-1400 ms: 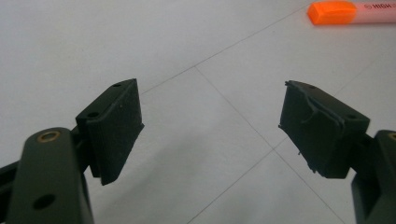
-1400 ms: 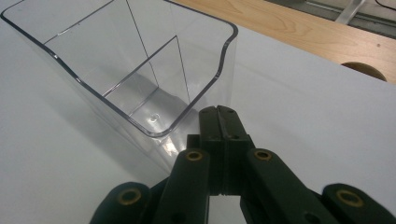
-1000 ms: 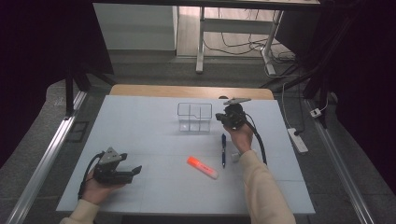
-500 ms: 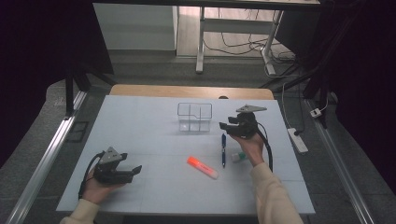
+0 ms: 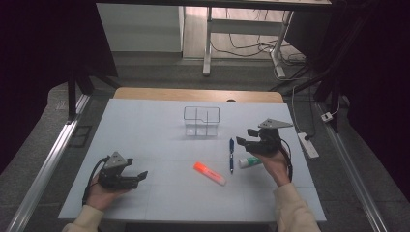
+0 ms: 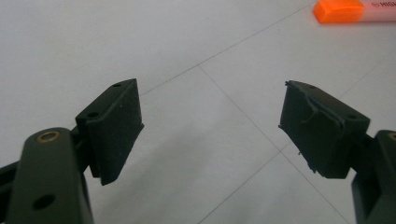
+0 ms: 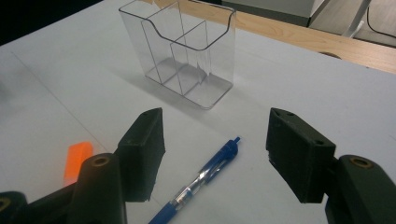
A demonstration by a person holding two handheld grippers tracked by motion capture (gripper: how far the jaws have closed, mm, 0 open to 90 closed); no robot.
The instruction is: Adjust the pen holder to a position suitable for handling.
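The right gripper (image 5: 247,138) hangs a little above the pale surface (image 5: 145,125), held up in the person's right hand (image 5: 275,162). Its fingers (image 7: 144,149) have just been opening and now stand wide apart with nothing between them. Seen along that gripper, a blue pen (image 7: 198,184) lies on the surface under the gap, its tip toward a clear plastic organizer (image 7: 180,51) that stands upright a short way beyond, its compartments bare. From above, the pen (image 5: 231,154) lies just left of the right gripper, running lengthwise away from the person, and the organizer (image 5: 201,121) sits farther back, near the middle of the surface. A small white tube with a green cap (image 5: 250,162) lies just under the right hand, close beside the pen.

An orange highlighter (image 5: 209,173) lies at a slant near the middle, between the two hands and apart from the pen.

The left gripper (image 5: 139,178) rests low at the near left of the surface in the left hand (image 5: 104,191), well apart from everything else. Its fingers (image 6: 114,128) are spread wide and hold nothing; bare surface shows between them, with the highlighter's orange end (image 6: 338,10) farther off.
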